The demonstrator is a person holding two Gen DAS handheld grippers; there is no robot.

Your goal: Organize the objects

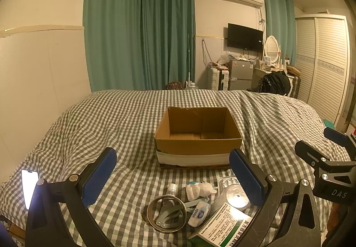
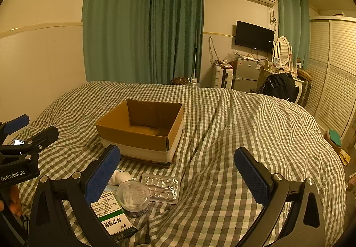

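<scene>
Jaws of left gripper (image 1: 173,176) and right gripper (image 2: 178,171) stood wide apart, empty, above clutter on checked bed (image 2: 222,135); cardboard box (image 1: 198,133) lay open beyond.

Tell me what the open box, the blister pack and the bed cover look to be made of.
Box: brown corrugated cardboard, matte, with a pale band, probably tape, around its base.
Blister pack: silvery foil, likely with plastic; it glints and shows raised pockets.
Bed cover: woven checked cloth, probably cotton; soft creases, no sheen.
</scene>
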